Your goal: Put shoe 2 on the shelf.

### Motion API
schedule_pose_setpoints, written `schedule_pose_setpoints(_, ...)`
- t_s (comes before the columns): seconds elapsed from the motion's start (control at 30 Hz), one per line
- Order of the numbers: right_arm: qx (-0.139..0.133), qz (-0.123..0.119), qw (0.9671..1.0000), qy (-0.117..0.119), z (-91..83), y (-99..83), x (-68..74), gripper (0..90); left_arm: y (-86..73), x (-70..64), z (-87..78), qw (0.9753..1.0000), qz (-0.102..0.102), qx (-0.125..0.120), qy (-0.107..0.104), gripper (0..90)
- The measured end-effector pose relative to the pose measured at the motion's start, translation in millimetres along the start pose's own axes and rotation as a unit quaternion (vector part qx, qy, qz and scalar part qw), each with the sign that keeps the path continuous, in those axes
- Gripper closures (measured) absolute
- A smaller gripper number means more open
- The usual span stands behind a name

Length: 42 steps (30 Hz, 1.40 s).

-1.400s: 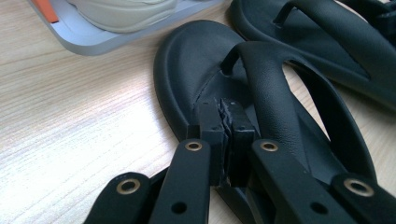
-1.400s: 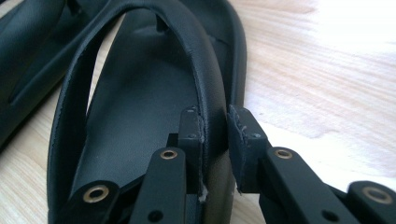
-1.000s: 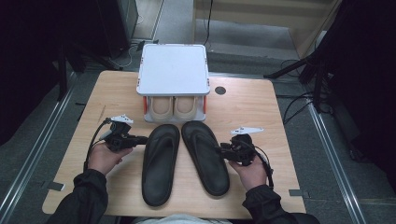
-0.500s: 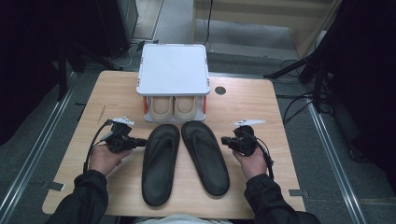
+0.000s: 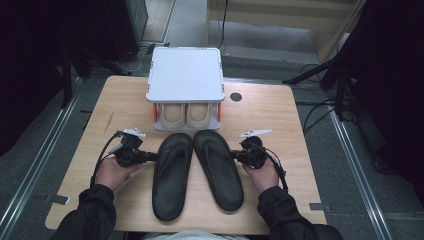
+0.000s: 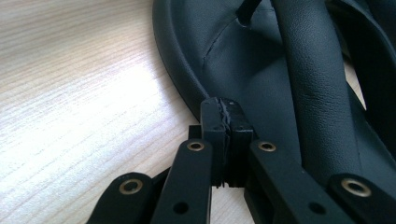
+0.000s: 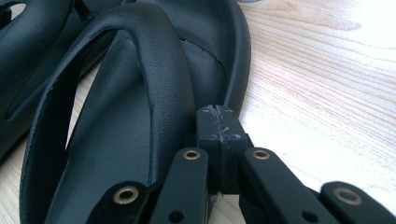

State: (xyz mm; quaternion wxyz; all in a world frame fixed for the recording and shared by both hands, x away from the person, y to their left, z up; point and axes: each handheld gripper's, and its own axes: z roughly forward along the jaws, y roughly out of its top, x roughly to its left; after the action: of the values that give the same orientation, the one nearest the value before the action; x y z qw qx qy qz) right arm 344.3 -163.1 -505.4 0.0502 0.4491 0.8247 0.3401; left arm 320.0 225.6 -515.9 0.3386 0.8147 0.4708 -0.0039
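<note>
Since the earlier frames the right gripper (image 5: 234,155) has slid in from the table's right part toward the right flip-flop (image 5: 218,169), while the left gripper (image 5: 152,156) has barely shifted. The left gripper's jaws are pressed fully together with nothing between them, their tip at the outer rim of the left flip-flop (image 5: 172,175); in the left gripper view that rim (image 6: 187,88) curves away toward 12 o'clock and the strap (image 6: 313,74) runs up at 1 o'clock. The right gripper is likewise clenched on nothing, its tip at the outer edge of the right flip-flop (image 7: 233,60), whose strap (image 7: 159,60) arches toward 11 o'clock. In the high view both black flip-flops lie side by side at the table's (image 5: 280,115) centre, toes toward 12 o'clock. Just beyond them, at 12 o'clock, stands a white shoe rack (image 5: 185,75) with a beige pair of shoes (image 5: 186,114) under its top.
</note>
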Motion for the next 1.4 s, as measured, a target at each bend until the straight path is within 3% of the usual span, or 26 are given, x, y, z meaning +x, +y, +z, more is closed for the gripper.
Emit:
schedule_pose_setpoints(0.57,-0.007,0.023,0.9995,0.021,2.0,-0.4,-2.9,89.9,-1.3,-24.8,8.7,0.9983,0.035,0.028,-0.036,89.5)
schedule_pose_setpoints(0.73,-0.010,0.013,0.9996,0.021,4.9,0.0,-0.5,89.8,-0.7,-28.3,9.8,0.9980,0.040,0.032,-0.037,88.8)
schedule_pose_setpoints(0.97,-0.016,0.018,0.9996,0.015,-0.6,1.2,-1.6,86.3,0.4,-27.6,5.6,0.9980,0.032,0.018,-0.051,85.3)
schedule_pose_setpoints(1.07,-0.039,0.019,0.9988,0.022,-10.0,2.5,-0.3,83.5,0.7,-27.9,0.3,0.9980,0.025,0.006,-0.058,82.6)
schedule_pose_setpoints(1.17,-0.059,0.015,0.9976,0.031,-21.3,2.8,5.6,83.3,0.7,-28.3,-3.3,0.9982,0.021,-0.002,-0.056,74.6)
schedule_pose_setpoints(1.33,-0.067,0.003,0.9970,0.038,-30.1,1.2,19.9,80.7,0.7,-27.2,-10.0,0.9981,0.014,-0.022,-0.056,69.5)
schedule_pose_setpoints(1.4,-0.073,0.001,0.9965,0.041,-32.5,0.2,25.0,76.7,1.3,-28.4,-12.9,0.9984,0.027,-0.019,-0.046,67.6)
